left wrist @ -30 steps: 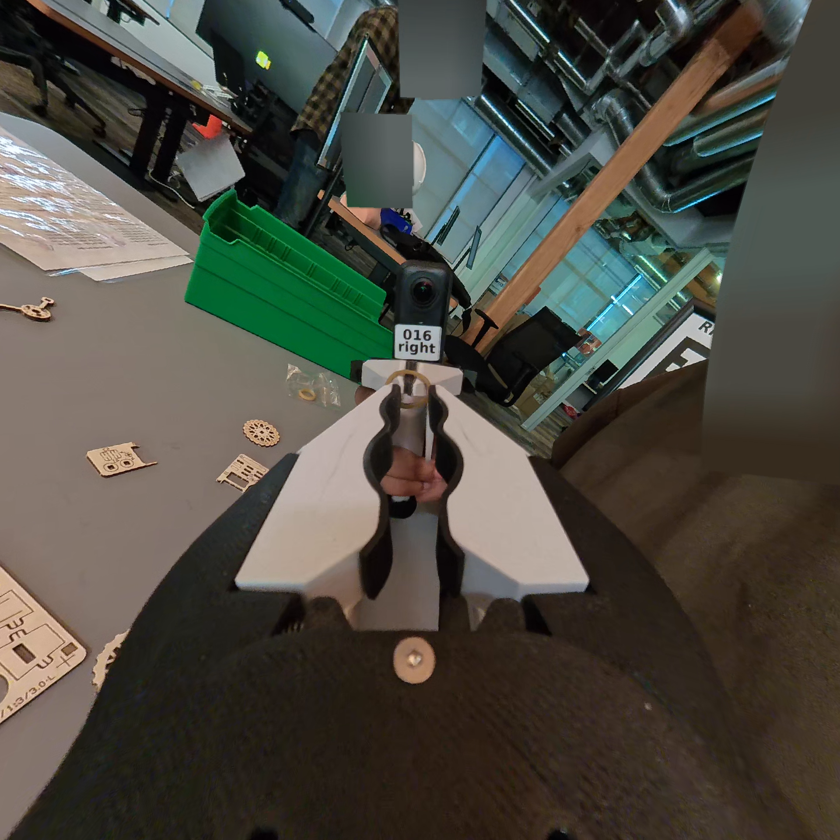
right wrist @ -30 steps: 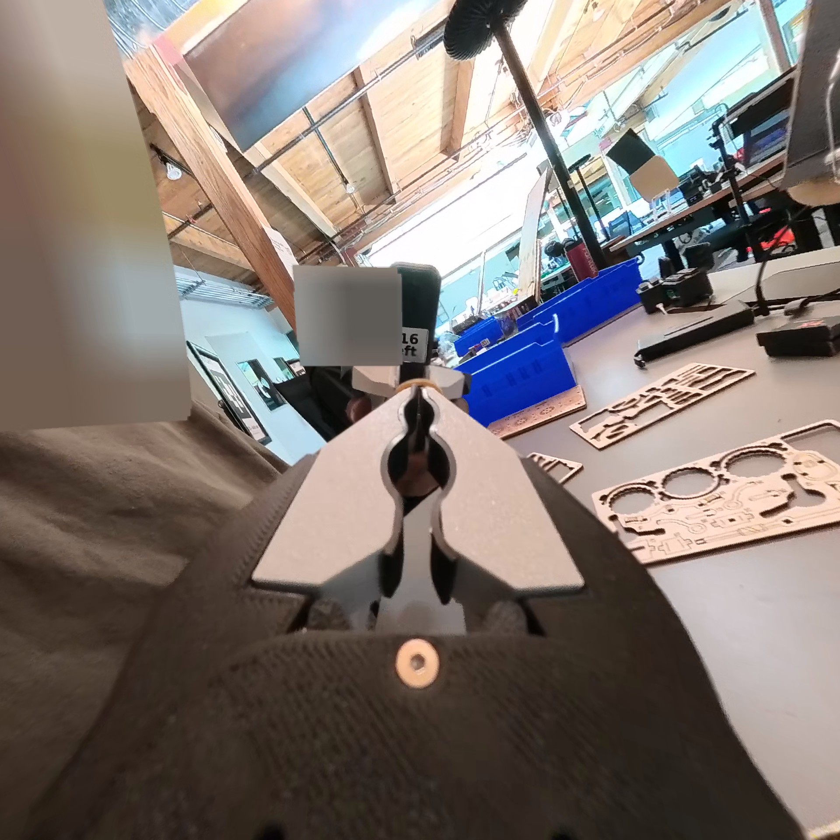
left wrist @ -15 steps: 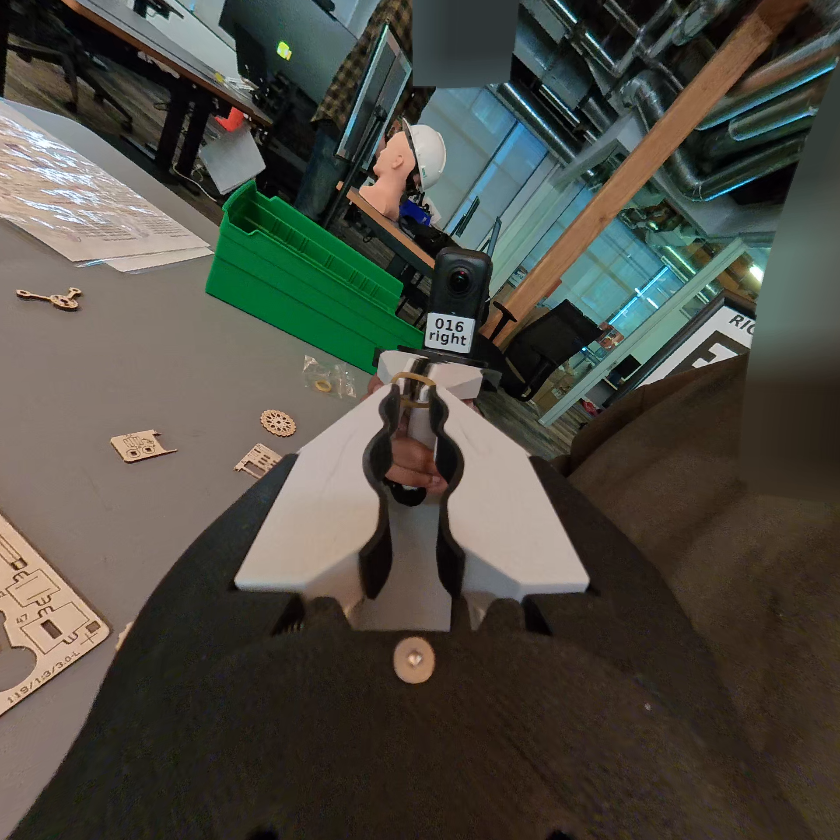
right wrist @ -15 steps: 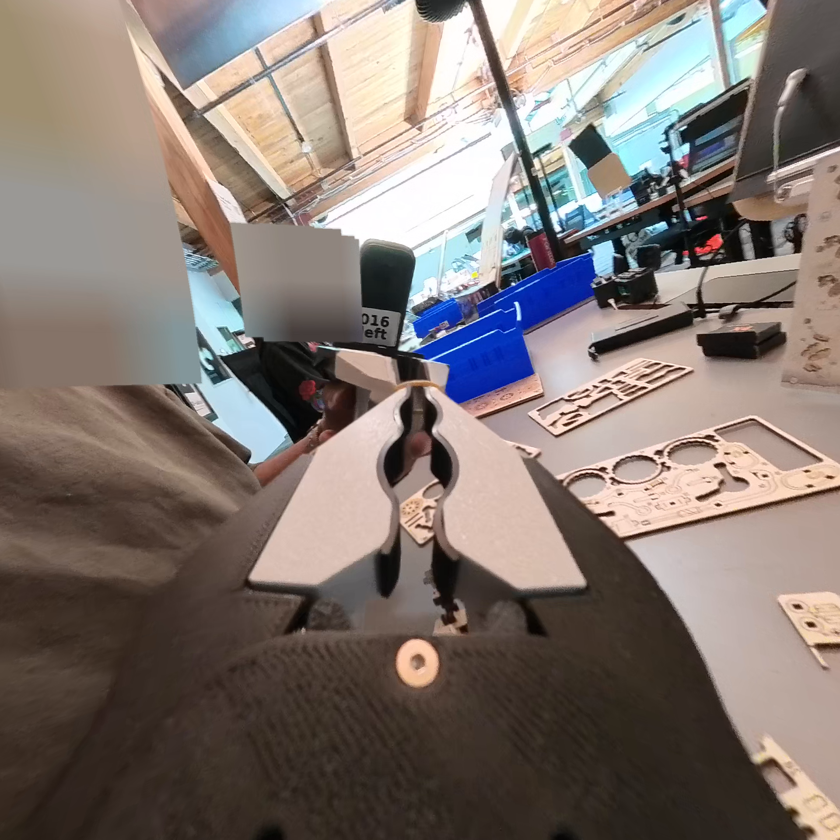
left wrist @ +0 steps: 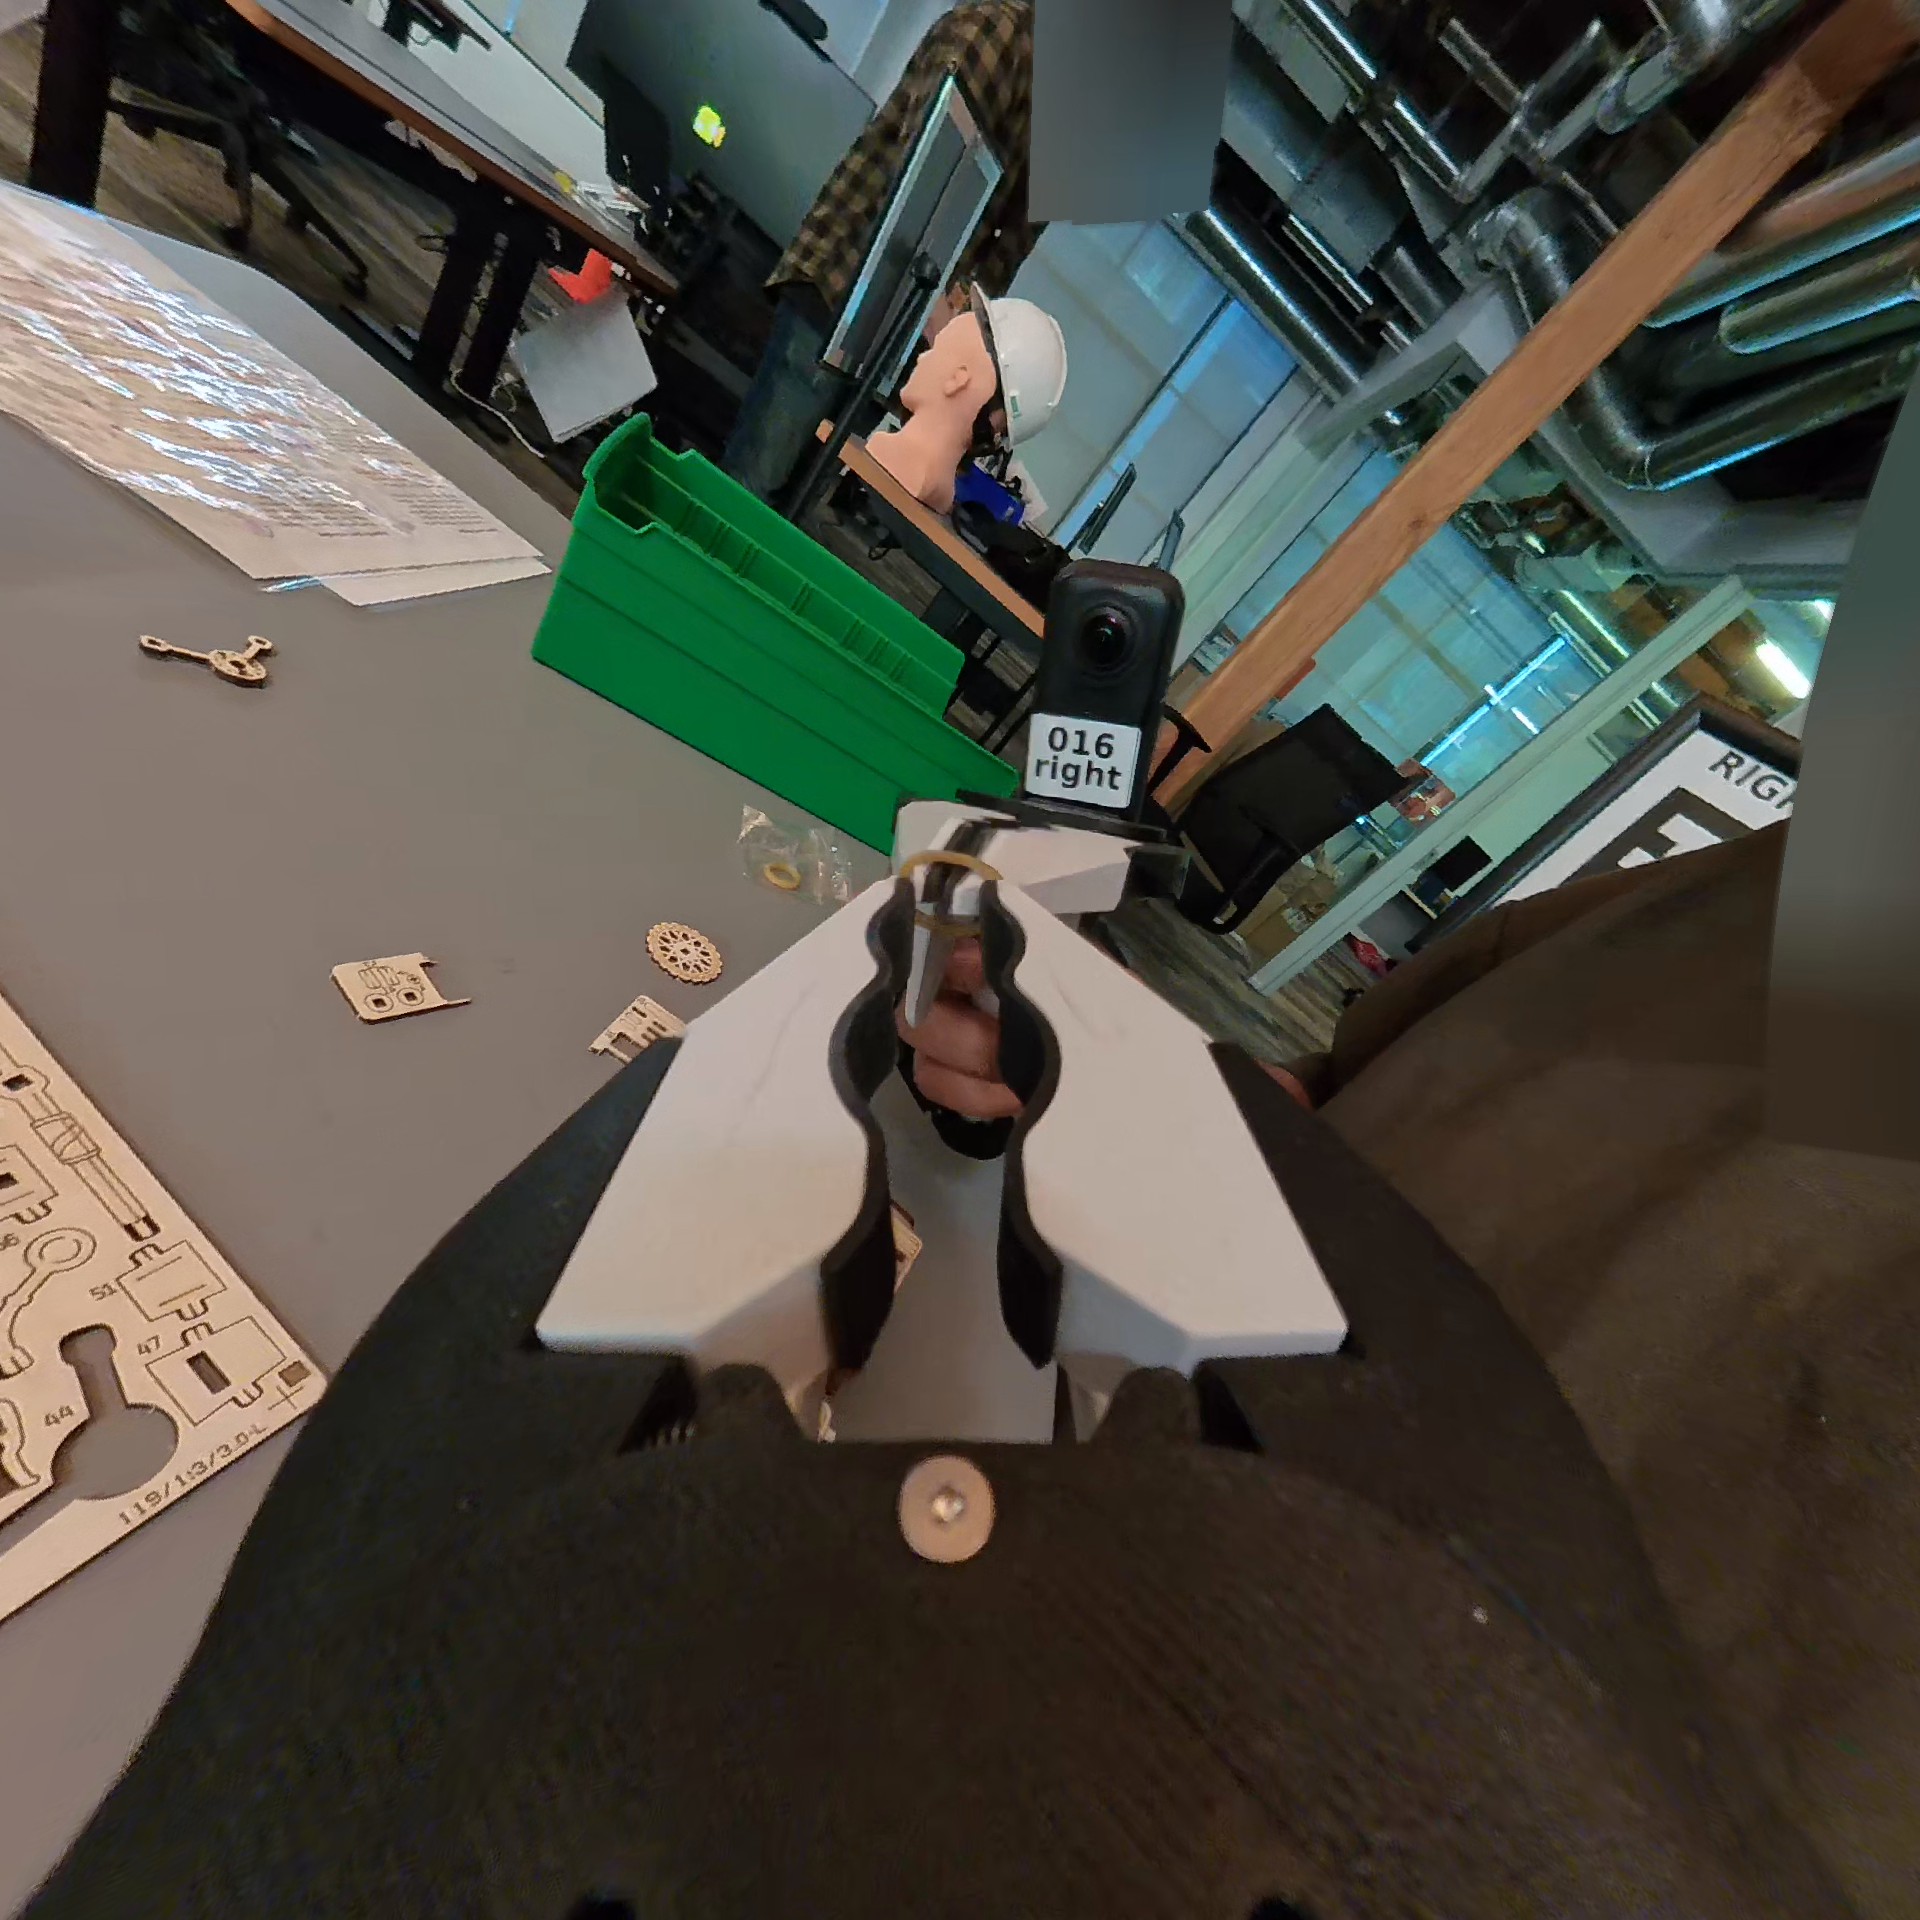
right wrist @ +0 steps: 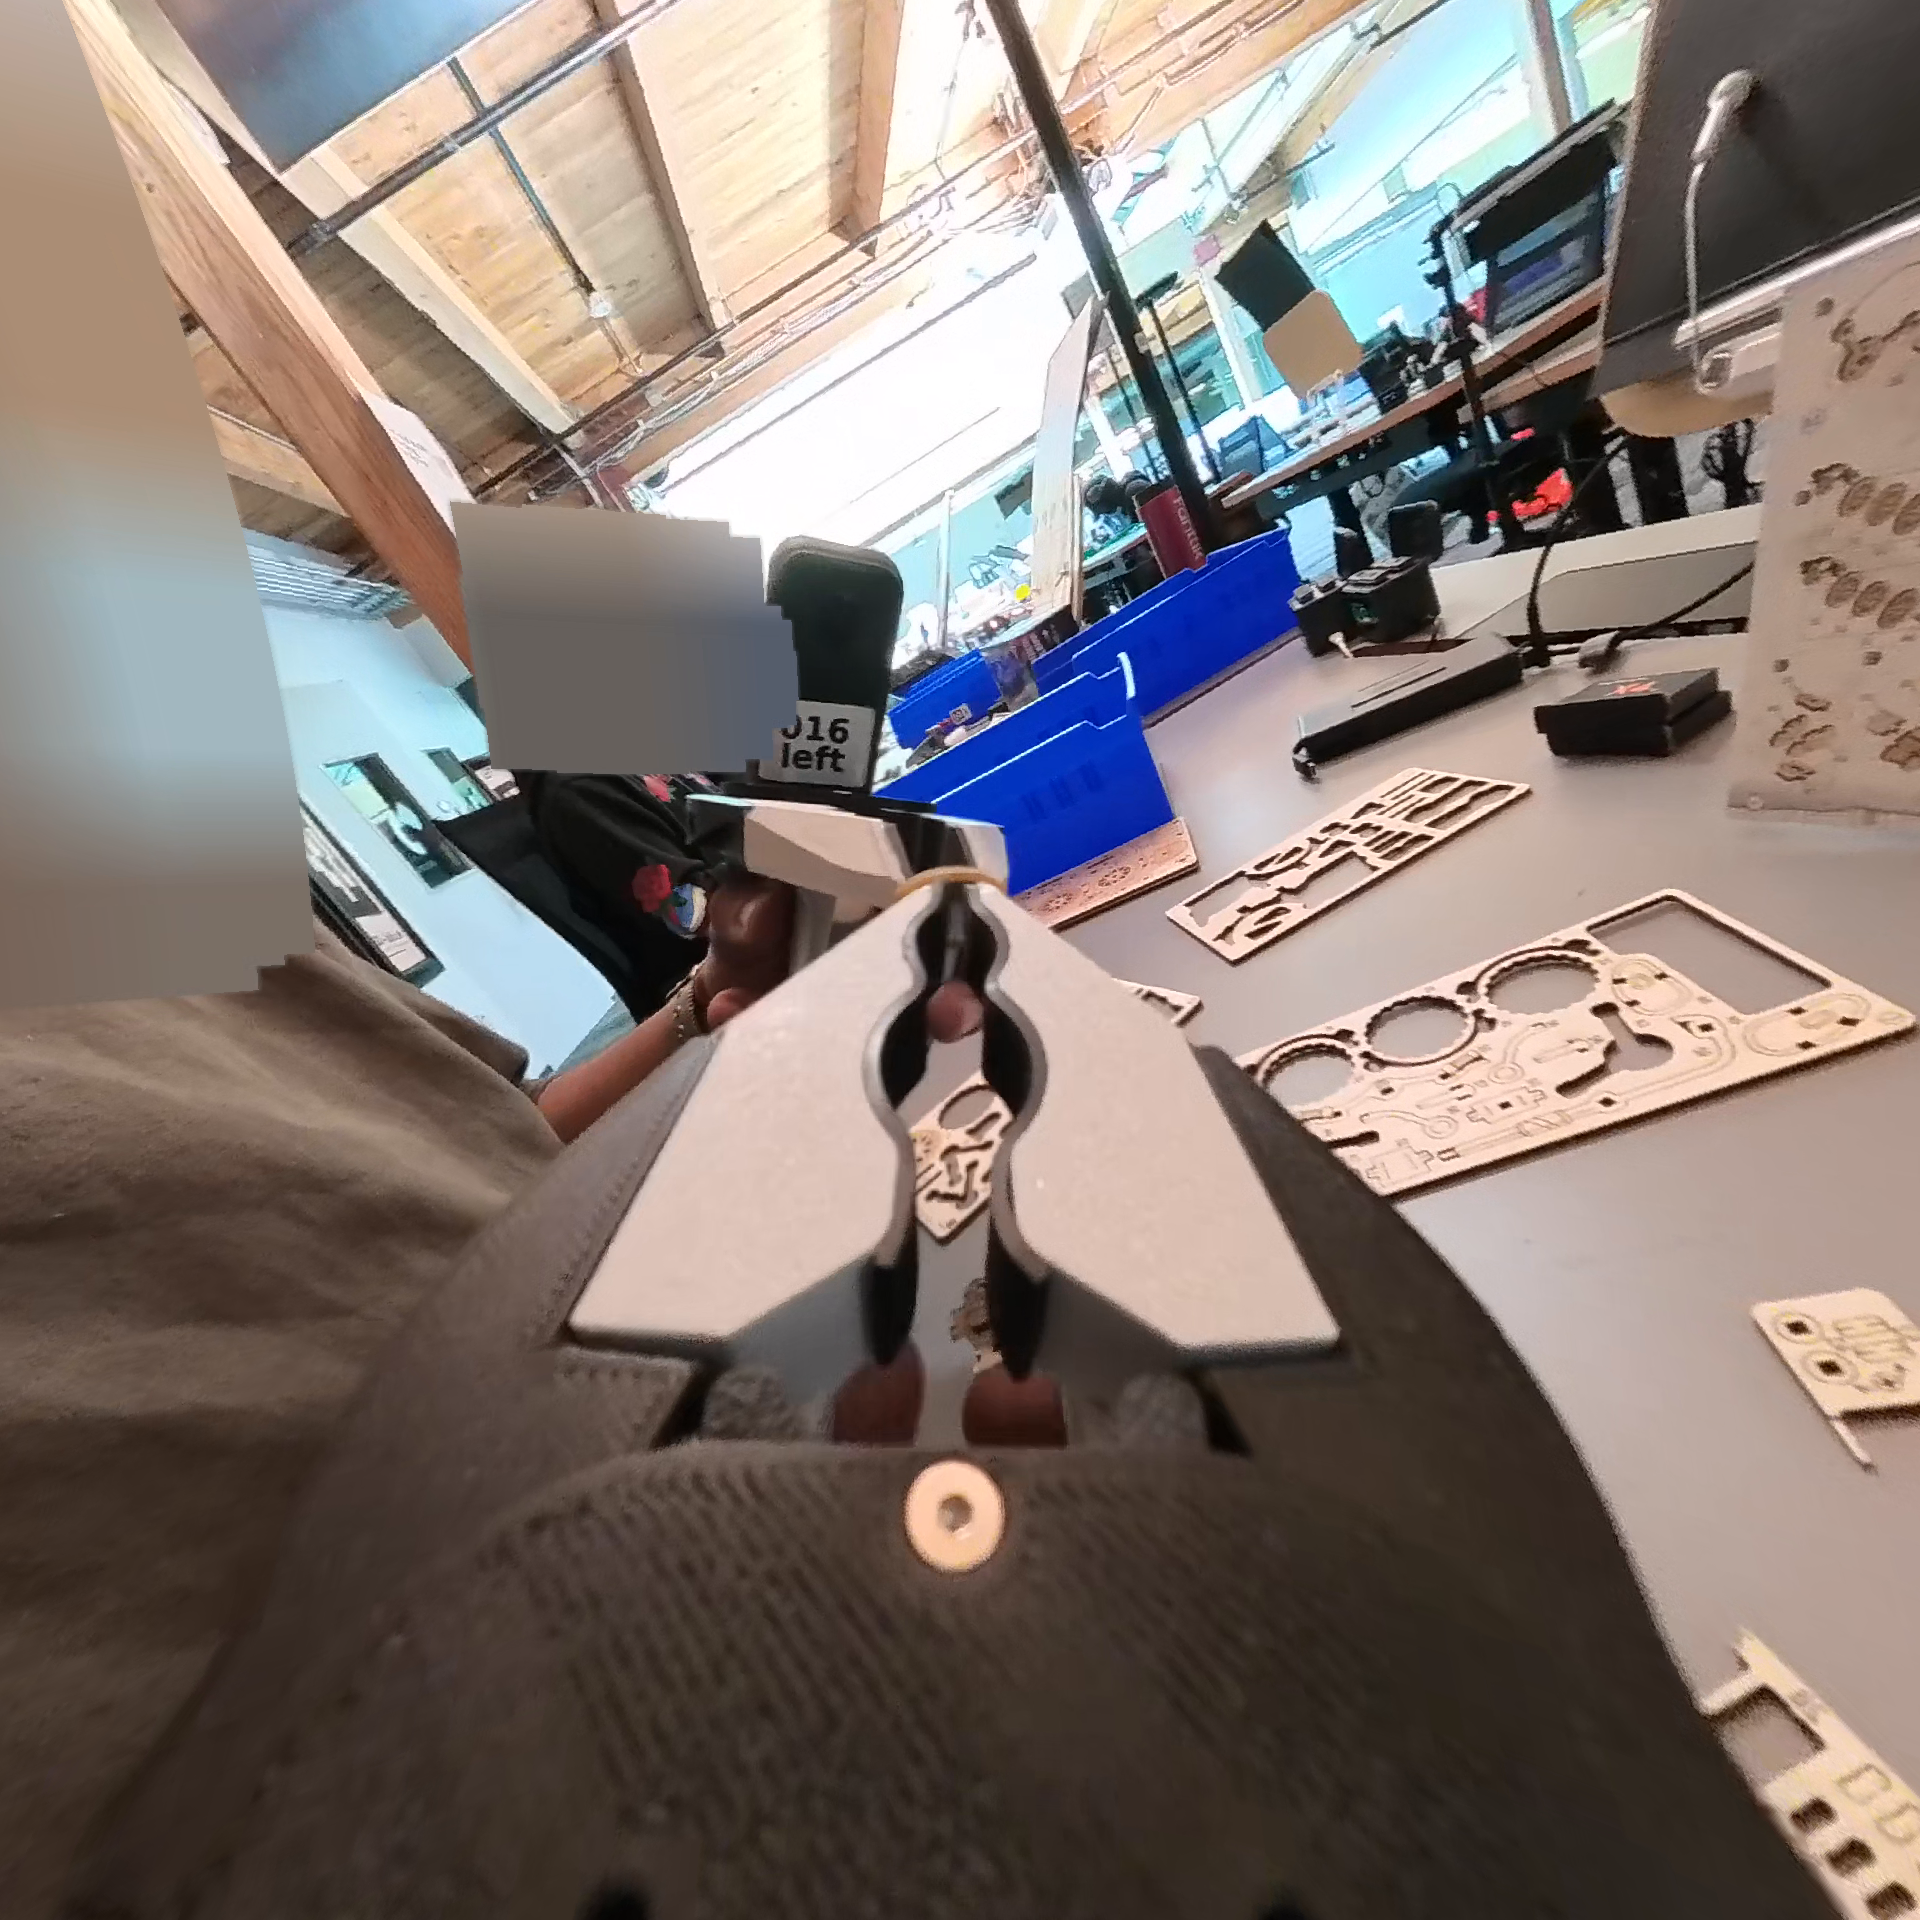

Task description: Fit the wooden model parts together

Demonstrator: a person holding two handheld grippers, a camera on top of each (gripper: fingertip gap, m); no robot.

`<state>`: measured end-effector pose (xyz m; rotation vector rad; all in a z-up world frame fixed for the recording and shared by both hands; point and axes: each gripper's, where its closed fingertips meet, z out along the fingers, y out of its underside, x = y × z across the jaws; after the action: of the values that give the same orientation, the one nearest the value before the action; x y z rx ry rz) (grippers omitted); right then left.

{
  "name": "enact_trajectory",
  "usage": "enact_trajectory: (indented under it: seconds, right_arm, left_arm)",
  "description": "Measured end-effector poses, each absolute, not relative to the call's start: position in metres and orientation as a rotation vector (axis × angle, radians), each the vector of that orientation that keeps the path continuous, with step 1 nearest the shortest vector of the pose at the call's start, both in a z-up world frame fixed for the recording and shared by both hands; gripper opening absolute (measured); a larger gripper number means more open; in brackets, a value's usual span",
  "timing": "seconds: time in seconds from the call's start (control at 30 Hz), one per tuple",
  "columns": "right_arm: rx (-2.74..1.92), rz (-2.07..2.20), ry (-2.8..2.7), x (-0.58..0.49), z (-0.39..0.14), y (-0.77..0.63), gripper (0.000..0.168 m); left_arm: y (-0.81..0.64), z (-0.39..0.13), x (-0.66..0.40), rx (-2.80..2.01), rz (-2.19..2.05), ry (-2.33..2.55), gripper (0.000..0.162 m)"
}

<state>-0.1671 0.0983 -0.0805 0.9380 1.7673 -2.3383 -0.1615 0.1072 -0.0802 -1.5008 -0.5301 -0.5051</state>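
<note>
Left gripper point(left wrist: 948, 914) and right gripper point(right wrist: 951, 925) meet tip-to-tip, jaws nearly closed; held contents indeterminate; loose wooden parts point(left wrist: 395, 989) remain unassembled on table point(left wrist: 312, 831).

Pale laser-cut wooden sheets point(right wrist: 1538, 1049) flat on table

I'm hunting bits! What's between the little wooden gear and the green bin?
A small clear bag holding a ring, in the left wrist view.

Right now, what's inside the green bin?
The green bin is seen from outside, low and at an angle. Only its upper inner wall with ribs shows, and nothing sticks up above the rim. The floor and any contents are hidden by the near wall.
</note>
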Motion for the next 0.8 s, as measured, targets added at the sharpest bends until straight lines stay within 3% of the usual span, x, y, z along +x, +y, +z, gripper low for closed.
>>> enact_trajectory:
  seconds: [0.57,0.67,0.8]
  right_arm:
    - [0.807,-2.327,1.705,-0.161,-0.077,0.101,0.008]
    - [0.897,-2.340,1.803,-0.169,-0.083,0.101,0.010]
    - [0.867,-2.356,1.894,-0.166,-0.082,0.101,0.010]
  left_arm:
    - [0.110,-0.076,-0.155,-1.504,-0.513,-0.509,0.014]
    - [0.109,-0.077,-0.157,-1.505,-0.510,-0.515,0.002]
    - [0.108,-0.080,-0.158,-1.512,-0.516,-0.511,0.008]
